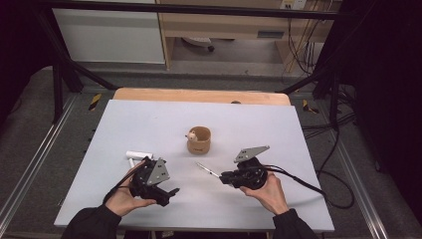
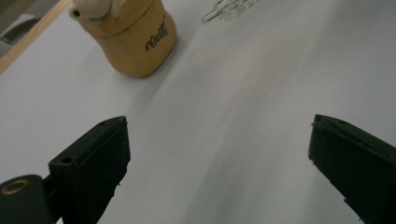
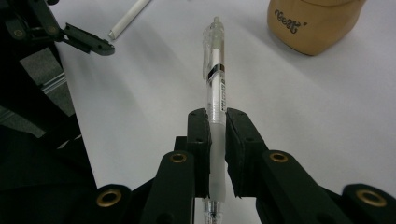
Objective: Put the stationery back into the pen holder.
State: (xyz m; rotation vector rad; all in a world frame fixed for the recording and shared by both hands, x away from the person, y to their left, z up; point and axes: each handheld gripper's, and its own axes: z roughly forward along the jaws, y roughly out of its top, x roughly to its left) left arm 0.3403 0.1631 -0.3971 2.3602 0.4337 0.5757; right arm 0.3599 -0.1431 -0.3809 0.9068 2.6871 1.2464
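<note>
nearest the person, the left tongs [image 1: 171, 191] sit at the near left of the white tabletop [image 1: 149, 124], held in the left hand [image 1: 124, 199]. in the left gripper view their jaws stand wide apart with nothing but bare tabletop between them.

a little to the right and slightly farther, the right tongs [image 1: 224, 177] are held in the right hand [image 1: 268, 191]. their jaws are narrow and clamped on a clear pen [image 3: 215, 93], gripping it by its frosted lower barrel. the pen juts out beyond the jaws toward the far left, its free end pointing at the middle of the tabletop and raised off the surface.

farther on, left of centre, a white tube [image 1: 138, 154] lies flat just beyond the left tongs.

farthest, near the middle of the tabletop, stands a tan wooden cup [image 1: 199, 140], upright, with a small pale thing [image 1: 190, 135] at its left rim. the pen's tip is near the cup but apart from it.
</note>
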